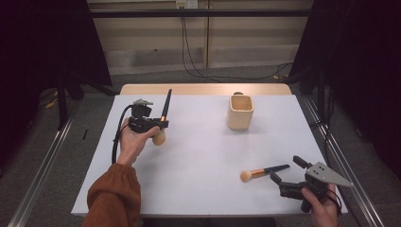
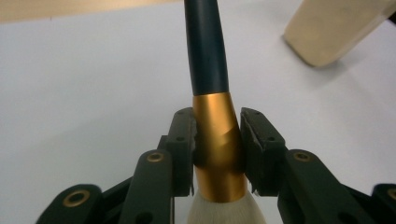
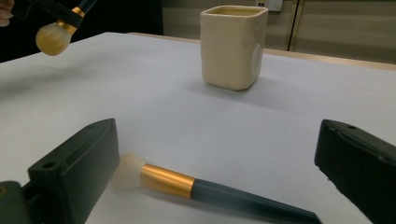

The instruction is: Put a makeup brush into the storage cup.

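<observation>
We wear a rust-orange sleeve [image 1: 113, 196] with a gathered cuff on our left arm. Our left gripper [image 1: 158, 124] is a matt black block topped by a small grey fitting, and a thick black cable [image 1: 115, 137] loops down from it. Its 2 jaws are black plastic links with brass-ringed pivot holes and tiny screws in the pads [image 2: 256, 140]. Our right gripper [image 1: 283, 178] is black too, with a grey 3-cornered plate [image 1: 325, 174] on top dotted with small holes.

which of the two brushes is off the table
The brush in the left gripper, clamped at its gold band, bristles down. The other brush lies flat on the table near the right gripper.
</observation>
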Demonstrator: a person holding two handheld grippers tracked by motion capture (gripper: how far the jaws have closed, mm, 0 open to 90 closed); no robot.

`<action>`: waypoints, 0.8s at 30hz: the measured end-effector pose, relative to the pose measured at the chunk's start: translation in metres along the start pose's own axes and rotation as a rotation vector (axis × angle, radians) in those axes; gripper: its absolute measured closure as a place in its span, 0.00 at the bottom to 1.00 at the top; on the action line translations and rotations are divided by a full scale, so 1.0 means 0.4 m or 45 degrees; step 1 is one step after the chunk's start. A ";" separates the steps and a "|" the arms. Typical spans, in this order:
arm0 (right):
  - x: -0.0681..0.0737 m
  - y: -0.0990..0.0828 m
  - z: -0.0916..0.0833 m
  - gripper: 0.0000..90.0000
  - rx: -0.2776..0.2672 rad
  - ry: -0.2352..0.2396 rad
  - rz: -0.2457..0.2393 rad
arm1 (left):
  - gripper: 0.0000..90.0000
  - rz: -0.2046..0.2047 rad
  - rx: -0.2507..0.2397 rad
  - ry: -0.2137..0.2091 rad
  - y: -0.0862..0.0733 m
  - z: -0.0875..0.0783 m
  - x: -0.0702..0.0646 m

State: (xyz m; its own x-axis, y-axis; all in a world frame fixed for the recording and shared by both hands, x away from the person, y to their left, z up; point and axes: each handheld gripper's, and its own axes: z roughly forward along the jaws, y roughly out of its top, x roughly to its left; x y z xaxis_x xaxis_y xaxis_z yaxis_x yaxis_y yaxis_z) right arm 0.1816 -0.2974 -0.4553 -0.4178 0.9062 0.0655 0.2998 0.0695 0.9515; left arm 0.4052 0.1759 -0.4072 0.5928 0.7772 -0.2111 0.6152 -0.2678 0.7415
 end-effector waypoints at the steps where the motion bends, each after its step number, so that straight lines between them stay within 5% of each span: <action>1: 0.000 0.000 0.000 0.00 0.000 -0.001 0.000 | 0.74 0.007 -0.018 0.000 -0.004 -0.003 0.002; 5: 0.000 0.000 0.000 0.00 0.001 0.000 -0.001 | 0.74 0.015 -0.113 -0.032 -0.016 -0.018 0.001; 18: -0.001 0.000 0.000 0.00 -0.004 0.000 0.006 | 0.74 0.054 -0.261 -0.148 -0.045 -0.061 -0.030; 24: -0.001 0.000 0.000 0.00 -0.004 0.000 0.008 | 0.74 0.080 -0.262 -0.202 -0.058 -0.068 -0.056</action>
State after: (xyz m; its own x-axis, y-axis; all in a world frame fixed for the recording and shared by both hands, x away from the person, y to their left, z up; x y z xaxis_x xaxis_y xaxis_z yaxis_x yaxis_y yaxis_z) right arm 0.1817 -0.2978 -0.4553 -0.4160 0.9065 0.0719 0.2997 0.0621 0.9520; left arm 0.3635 0.1801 -0.4023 0.7106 0.6593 -0.2456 0.4653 -0.1786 0.8670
